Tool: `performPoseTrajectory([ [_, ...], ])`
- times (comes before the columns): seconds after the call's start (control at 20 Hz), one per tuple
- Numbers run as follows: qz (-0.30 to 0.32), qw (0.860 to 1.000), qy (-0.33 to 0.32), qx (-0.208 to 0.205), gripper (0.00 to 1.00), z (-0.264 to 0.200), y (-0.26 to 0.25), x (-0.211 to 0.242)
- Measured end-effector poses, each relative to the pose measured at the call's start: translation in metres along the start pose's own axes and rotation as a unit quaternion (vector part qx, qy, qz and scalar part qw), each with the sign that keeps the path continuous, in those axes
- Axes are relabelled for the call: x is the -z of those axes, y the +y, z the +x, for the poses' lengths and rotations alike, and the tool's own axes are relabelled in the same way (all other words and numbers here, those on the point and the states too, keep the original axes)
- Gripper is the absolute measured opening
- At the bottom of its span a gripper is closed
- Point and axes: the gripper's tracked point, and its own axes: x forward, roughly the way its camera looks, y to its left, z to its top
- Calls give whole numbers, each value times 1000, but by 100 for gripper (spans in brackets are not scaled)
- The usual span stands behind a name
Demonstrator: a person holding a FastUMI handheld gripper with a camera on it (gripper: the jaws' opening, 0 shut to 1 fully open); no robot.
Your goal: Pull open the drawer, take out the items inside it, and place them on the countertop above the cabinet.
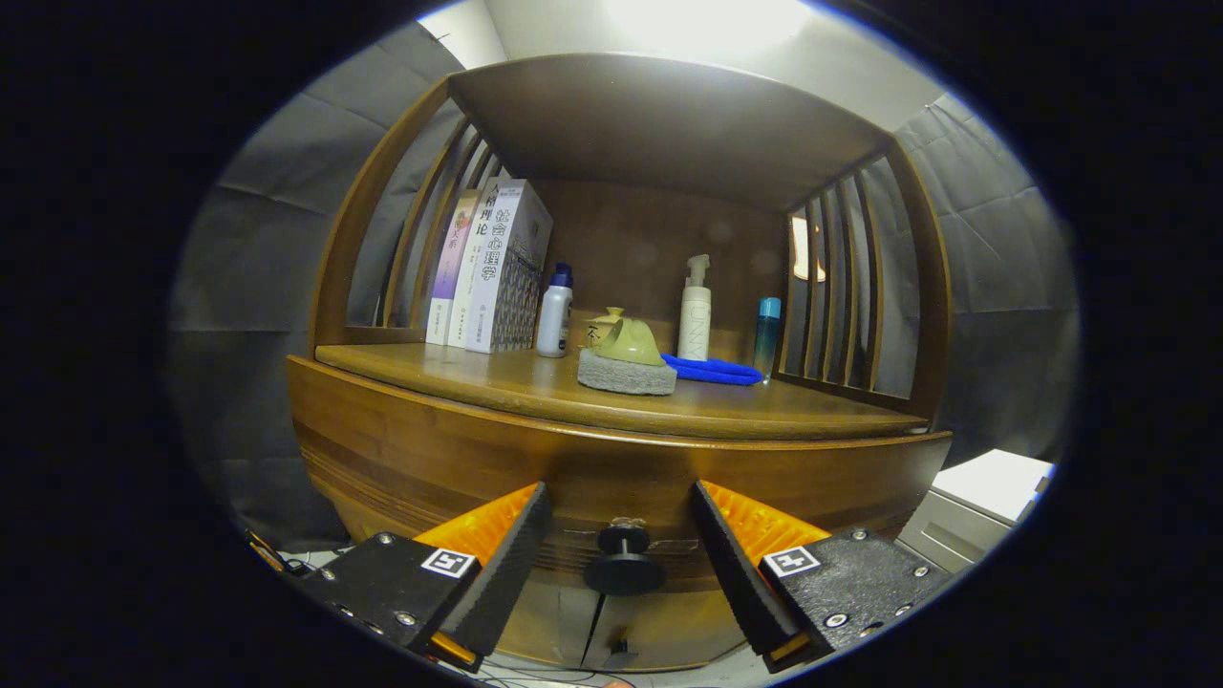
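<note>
Three books (487, 268) stand upright by the shelf's slatted side, a white bottle with a blue cap (554, 311) just beside them. Near the middle, a green ornament (631, 341) rests on a grey stone slab (626, 374). Behind it stand a white pump bottle (695, 312) and a slim teal bottle (767, 331), with a folded blue cloth (712, 370) between them (lying flat). A white unit (984, 497) sits well apart, low and off to the side.

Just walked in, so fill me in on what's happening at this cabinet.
A handheld gripper is lined up on the drawer's black knob, its jaws open on either side of it and not yet closing. The drawer looks shut. On the countertop above stand books, bottles and a green ornament.
</note>
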Motion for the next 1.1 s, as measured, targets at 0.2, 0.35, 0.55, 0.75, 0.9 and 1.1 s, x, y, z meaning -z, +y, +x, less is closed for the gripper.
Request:
performPoseTrajectory([
  [0.2,0,1000,-5,1,94,9,0,1],
  [0.35,4,1000,-2,0,93,9,0,1],
  [0.55,5,1000,-1,-17,95,0,-17,-29],
  [0.75,53,997,-49,-26,95,-27,-49,-112],
  [0.9,40,996,-73,-20,94,-57,-81,-175],
  [1.1,40,994,-89,-38,94,-109,-83,-236],
])
